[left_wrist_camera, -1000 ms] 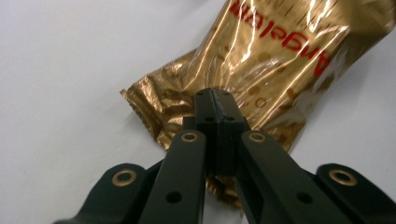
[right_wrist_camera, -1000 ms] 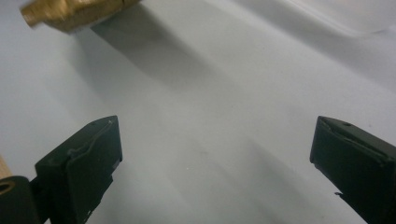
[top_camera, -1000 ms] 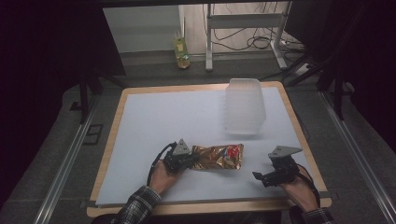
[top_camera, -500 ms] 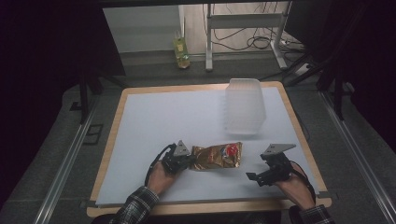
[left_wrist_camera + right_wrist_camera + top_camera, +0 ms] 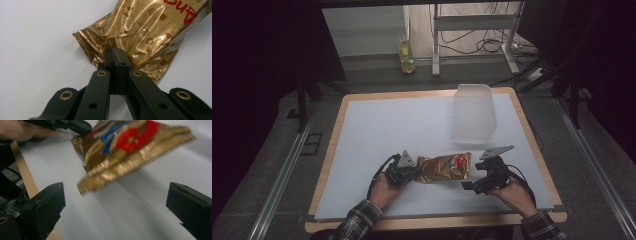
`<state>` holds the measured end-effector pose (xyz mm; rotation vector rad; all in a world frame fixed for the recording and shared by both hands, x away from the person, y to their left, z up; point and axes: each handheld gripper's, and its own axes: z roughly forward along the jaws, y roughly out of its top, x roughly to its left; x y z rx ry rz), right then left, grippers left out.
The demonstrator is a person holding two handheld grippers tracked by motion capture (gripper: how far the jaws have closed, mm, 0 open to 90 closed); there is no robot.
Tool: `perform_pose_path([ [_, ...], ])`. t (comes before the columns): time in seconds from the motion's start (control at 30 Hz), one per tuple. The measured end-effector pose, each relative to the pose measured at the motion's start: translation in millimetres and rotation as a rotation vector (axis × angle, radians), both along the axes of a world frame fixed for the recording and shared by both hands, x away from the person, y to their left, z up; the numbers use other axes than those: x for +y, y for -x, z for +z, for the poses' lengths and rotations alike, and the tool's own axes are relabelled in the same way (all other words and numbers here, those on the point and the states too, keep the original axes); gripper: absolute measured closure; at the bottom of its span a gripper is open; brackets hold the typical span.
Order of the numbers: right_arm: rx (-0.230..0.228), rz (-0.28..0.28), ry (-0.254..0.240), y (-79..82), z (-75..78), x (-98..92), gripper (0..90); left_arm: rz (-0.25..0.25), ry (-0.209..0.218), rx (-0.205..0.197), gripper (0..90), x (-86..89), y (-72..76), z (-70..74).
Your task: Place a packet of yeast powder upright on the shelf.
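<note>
While the left gripper has its fingers clenched on the crimped end seam of the gold snack bag, the right gripper sits with its fingers spread wide and nothing between them. The bag lies flat on the white tabletop, long axis running straight from one gripper to the other. Its free sealed end is just ahead of the right fingers, a touch to their left. The clear plastic container waits well beyond.
</note>
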<state>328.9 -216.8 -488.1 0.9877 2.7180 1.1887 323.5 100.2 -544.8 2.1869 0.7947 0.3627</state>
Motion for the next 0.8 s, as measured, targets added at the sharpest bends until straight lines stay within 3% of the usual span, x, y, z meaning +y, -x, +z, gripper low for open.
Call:
perform_pose_path([
  [0.07, 0.053, -0.002, -0.01, -5.5, -0.1, 9.8, 2.5, 0.001, 0.003, 0.002, 89.9, 0.1, -0.2, -0.1],
  [0.23, 0.093, -0.014, -0.016, -13.0, -2.0, 19.0, 5.9, -0.004, 0.013, 0.012, 89.9, 1.7, -1.6, -0.1],
  [0.37, 0.155, -0.042, -0.05, -24.7, -0.3, 27.9, 22.3, -0.004, 0.014, 0.012, 89.8, 1.8, -1.6, -0.1],
  [0.43, 0.166, -0.045, -0.063, -26.8, 0.7, 29.1, 25.4, -0.004, 0.013, 0.013, 89.8, 1.8, -1.6, 0.0],
  [0.47, 0.18, -0.054, -0.073, -30.4, 2.6, 32.5, 32.5, -0.005, 0.013, 0.011, 89.8, 2.0, -1.8, -0.1],
  [0.53, 0.178, -0.057, -0.068, -31.7, 3.6, 34.1, 35.8, -0.006, 0.015, 0.012, 89.8, 2.0, -1.9, -0.1],
  [0.63, 0.182, -0.068, -0.088, -34.4, 6.7, 37.1, 48.7, -0.007, 0.02, 0.015, 89.7, 2.4, -2.2, -0.1],
  [0.67, 0.176, -0.069, -0.096, -35.7, 9.8, 37.6, 57.5, -0.007, 0.021, 0.015, 89.7, 2.5, -2.2, -0.1],
  [0.8, 0.167, -0.064, -0.091, -36.7, 12.8, 38.9, 66.3, -0.005, 0.008, -0.011, 89.6, 1.7, 1.0, 0.1],
])
